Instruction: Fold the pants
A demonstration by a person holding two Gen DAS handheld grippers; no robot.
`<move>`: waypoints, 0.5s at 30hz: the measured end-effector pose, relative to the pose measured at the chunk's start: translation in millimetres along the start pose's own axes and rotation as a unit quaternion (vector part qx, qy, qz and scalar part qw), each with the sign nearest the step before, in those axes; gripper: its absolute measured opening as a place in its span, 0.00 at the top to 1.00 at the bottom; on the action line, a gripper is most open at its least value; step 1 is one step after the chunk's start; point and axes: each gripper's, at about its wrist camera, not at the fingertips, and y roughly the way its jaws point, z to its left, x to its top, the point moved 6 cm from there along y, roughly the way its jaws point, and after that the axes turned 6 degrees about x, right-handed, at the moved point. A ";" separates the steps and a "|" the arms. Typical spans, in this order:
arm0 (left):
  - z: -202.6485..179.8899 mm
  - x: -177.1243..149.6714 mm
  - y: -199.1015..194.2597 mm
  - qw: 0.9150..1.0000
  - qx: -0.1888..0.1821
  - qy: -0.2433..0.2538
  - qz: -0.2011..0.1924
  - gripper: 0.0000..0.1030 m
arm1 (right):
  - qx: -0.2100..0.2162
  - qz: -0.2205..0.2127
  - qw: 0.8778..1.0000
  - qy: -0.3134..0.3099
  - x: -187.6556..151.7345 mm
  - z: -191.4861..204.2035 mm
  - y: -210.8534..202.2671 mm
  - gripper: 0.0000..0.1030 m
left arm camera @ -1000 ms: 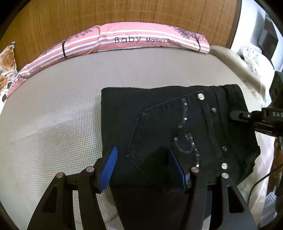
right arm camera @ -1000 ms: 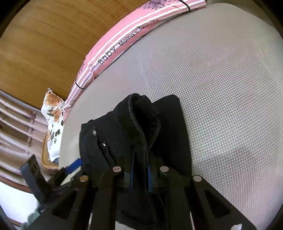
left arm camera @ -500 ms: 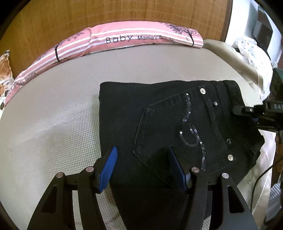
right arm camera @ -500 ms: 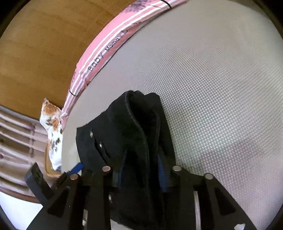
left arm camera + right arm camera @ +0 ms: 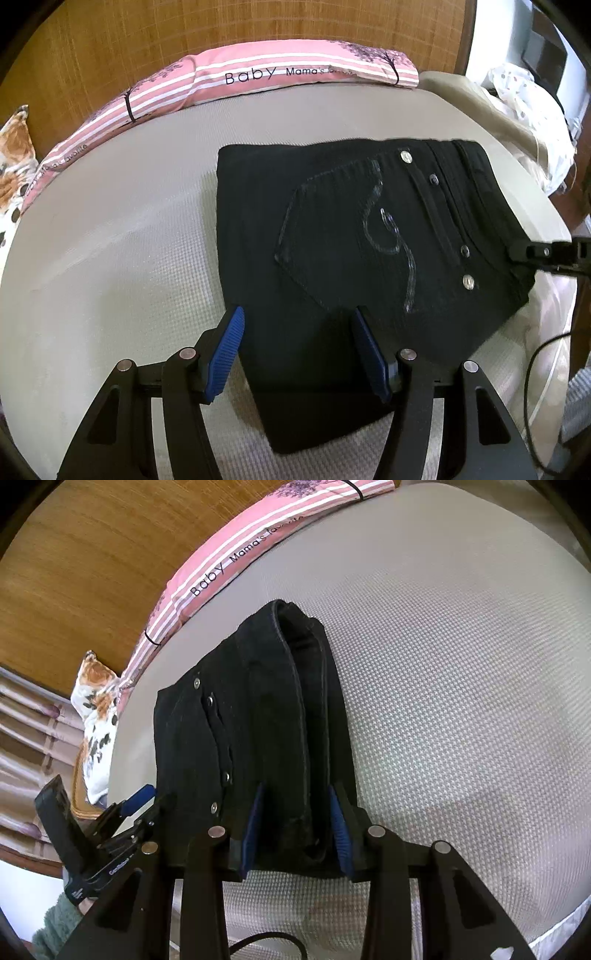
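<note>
Black pants [image 5: 332, 236] sit folded on the grey mattress [image 5: 110, 258], pink pillow [image 5: 258, 74] at 12 o'clock. Left gripper [image 5: 299, 350] is spread over their near edge, gripping nothing. Right gripper [image 5: 295, 830] is opening, waistband fold between its 2 pads, no longer squeezed.

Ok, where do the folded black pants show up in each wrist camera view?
Left wrist: black pants centre-right, pocket up, on the grey mattress.
Right wrist: pants centre-left, waistband edge toward the camera.
Shared landmark: pink striped pillow along the far edge.
</note>
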 end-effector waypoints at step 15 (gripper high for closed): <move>1.4 -18.0 8.8 1.000 0.010 -0.001 0.016 0.38 | -0.032 0.003 0.999 -0.032 -7.9 -4.8 7.2 0.65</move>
